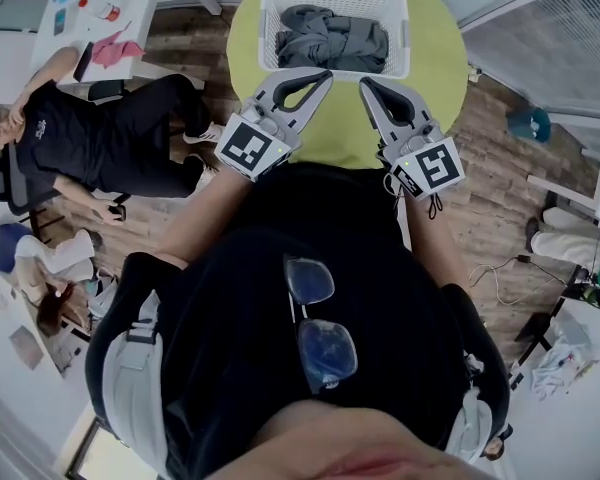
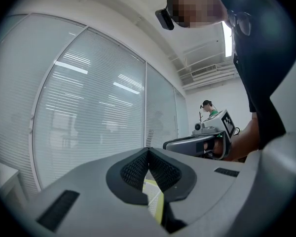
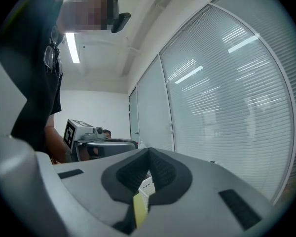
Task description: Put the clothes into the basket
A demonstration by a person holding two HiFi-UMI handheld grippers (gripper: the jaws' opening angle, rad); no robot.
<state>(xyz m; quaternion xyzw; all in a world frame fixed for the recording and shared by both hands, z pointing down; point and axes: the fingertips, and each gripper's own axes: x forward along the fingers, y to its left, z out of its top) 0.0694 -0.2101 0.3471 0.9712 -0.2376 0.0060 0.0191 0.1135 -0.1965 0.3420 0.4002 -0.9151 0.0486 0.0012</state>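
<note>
Pressed together, nothing between, on left gripper [image 2: 148, 150] and right gripper [image 3: 149, 151] alike. Hover side by side over the near part of the round green table [image 1: 436, 63], tips at the near rim of the white basket [image 1: 270, 30]. Bare tabletop either side of the basket, wood floor [image 1: 480, 183] beyond the edge. Ahead of the tips, inside the basket: grey clothes [image 1: 332, 38].
</note>
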